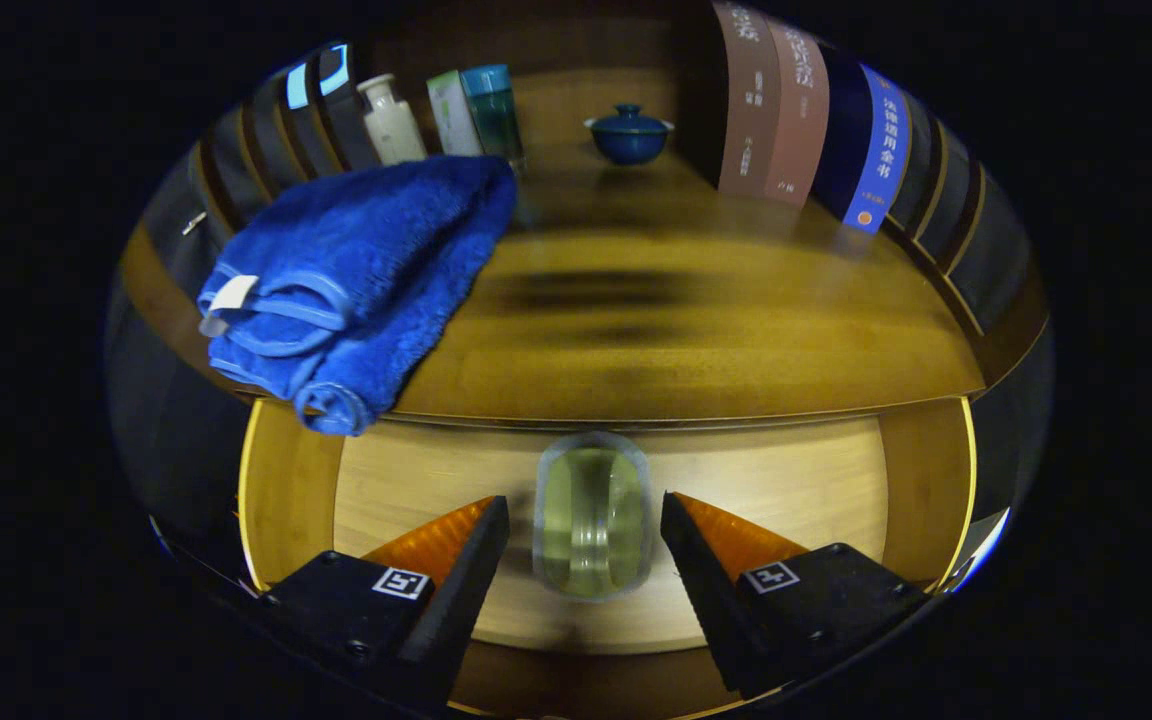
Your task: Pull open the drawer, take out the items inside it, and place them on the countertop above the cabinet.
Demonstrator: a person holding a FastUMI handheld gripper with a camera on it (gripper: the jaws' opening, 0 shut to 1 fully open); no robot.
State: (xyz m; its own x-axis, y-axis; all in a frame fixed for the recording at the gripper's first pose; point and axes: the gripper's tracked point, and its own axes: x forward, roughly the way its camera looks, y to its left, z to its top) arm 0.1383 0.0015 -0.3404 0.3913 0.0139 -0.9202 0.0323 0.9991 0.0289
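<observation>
My gripper [584, 525] is spread apart around a clear glass tumbler [592, 520] in the open wooden drawer [796, 480]; a folded blue towel [356, 270] overhangs the bench [696, 330].

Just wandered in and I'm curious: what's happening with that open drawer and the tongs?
Someone is emptying a drawer with hand-held tongs. The drawer is pulled open, and the tongs hang open over it, one finger on each side of a clear greenish glass lying inside, not yet squeezing it. A folded blue towel lies on the countertop above, overhanging its front edge.
</observation>
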